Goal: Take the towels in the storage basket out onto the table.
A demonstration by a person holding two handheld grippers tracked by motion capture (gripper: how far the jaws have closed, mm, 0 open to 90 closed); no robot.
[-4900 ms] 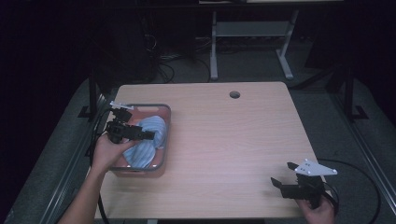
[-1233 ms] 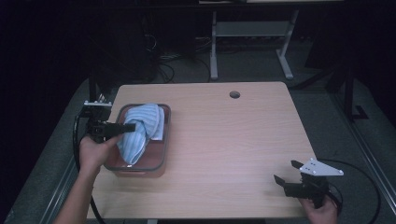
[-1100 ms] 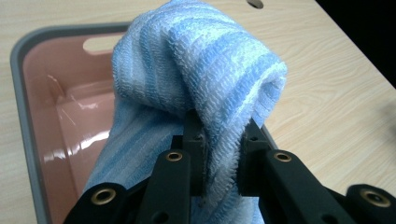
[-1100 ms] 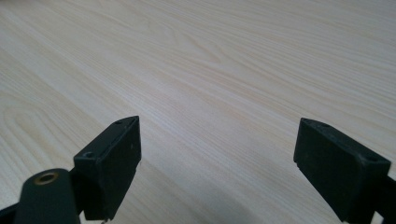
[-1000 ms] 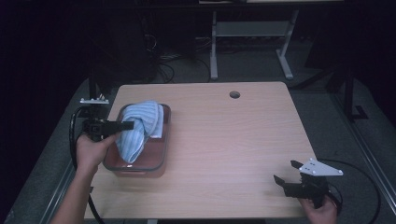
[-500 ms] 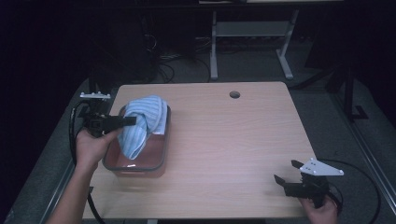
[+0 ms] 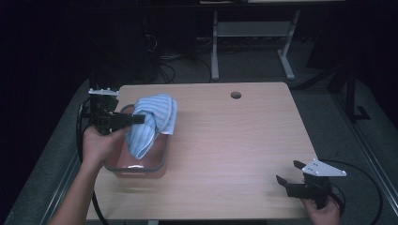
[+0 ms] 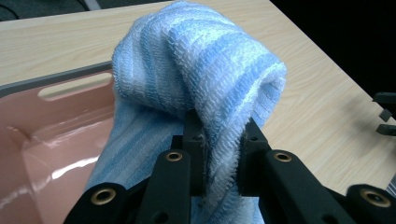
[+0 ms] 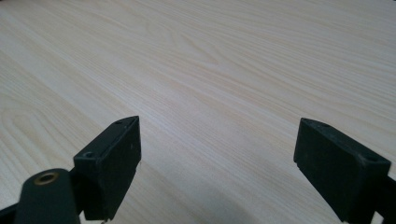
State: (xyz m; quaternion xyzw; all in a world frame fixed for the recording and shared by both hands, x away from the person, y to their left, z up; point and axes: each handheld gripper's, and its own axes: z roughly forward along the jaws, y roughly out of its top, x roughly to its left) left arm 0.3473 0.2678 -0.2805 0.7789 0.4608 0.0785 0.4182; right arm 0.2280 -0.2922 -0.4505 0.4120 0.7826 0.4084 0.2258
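Observation:
A blue and white striped towel hangs bunched above a pink tray with a grey rim at the table's left side. My left gripper is shut on a fold of the towel, and its black fingers pinch the cloth from both sides. The towel's lower end still dips into the tray. My right gripper rests near the table's front right corner, open, with bare wood between its fingers.
The wooden table has a round cable hole at the back. Behind it stand a metal frame and cables on a dark floor. In the left gripper view, the right gripper shows far off at the right edge.
The left gripper has lifted the towel higher out of the tray and carried it slightly toward the back. The right gripper has stayed put.

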